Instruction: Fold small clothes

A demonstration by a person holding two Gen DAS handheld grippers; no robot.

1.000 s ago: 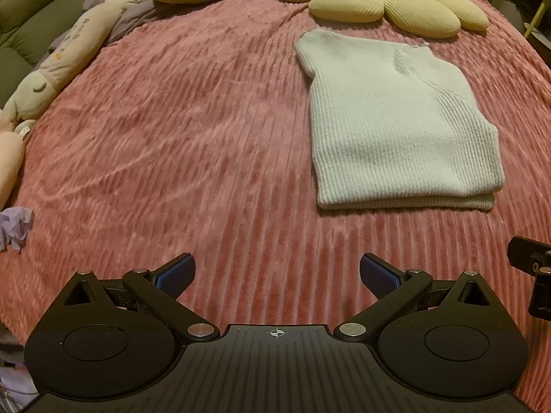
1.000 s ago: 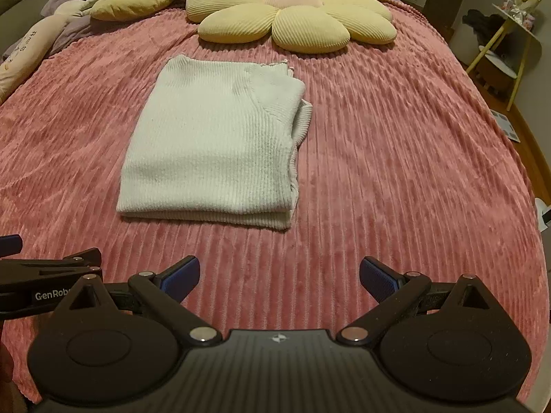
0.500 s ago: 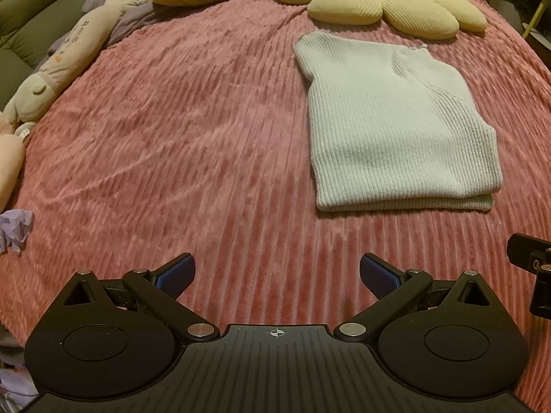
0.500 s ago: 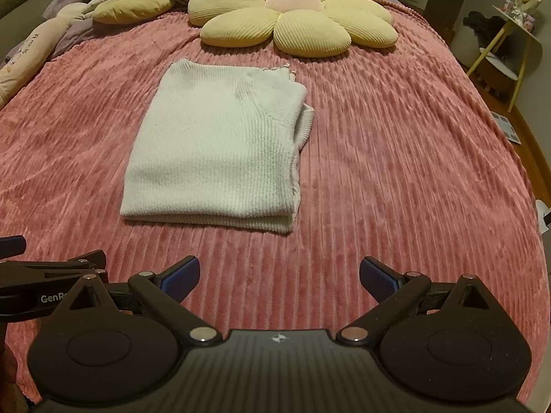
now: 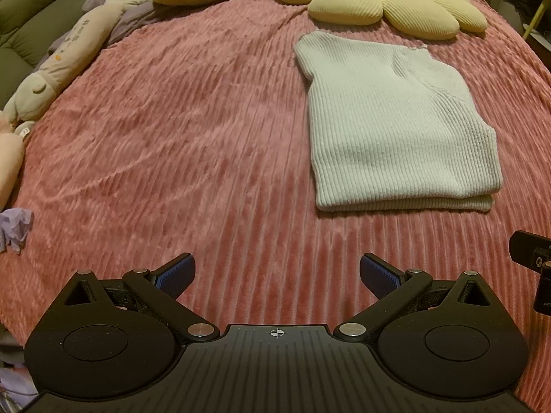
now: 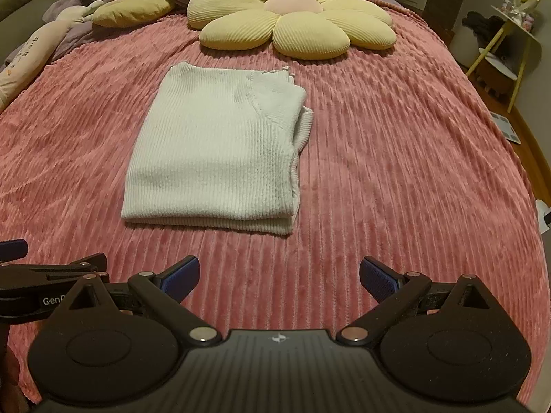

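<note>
Two grippers hang wide apart and empty over a pink ribbed bedspread [image 5: 179,144], both a little nearer the folded white sweater [image 5: 396,127] than a second ago, since the garment now sits slightly lower and larger in each view; nothing else has shifted. From the left, plush toys [image 5: 62,65] line the bed's edge and a crumpled lilac scrap [image 5: 15,227] lies near the corner; then comes a broad bare stretch of bedspread. The left gripper [image 5: 274,275], jaws spread, holds nothing and sits ahead of that bare stretch, with the sweater up and to its right. In the right wrist view the sweater [image 6: 213,151] lies flat in a tidy rectangle, its near hem doubled, loose layers showing along its right side, well short of the flower cushion [image 6: 296,24] at the head of the bed. The right gripper [image 6: 279,275] is likewise parted and empty, near the hem but not touching it. Judged from this, the fold looks nearly or fully done, with room on both sides for one more fold or a smoothing pass. At far right the bed drops off toward a side table [image 6: 513,34].
</note>
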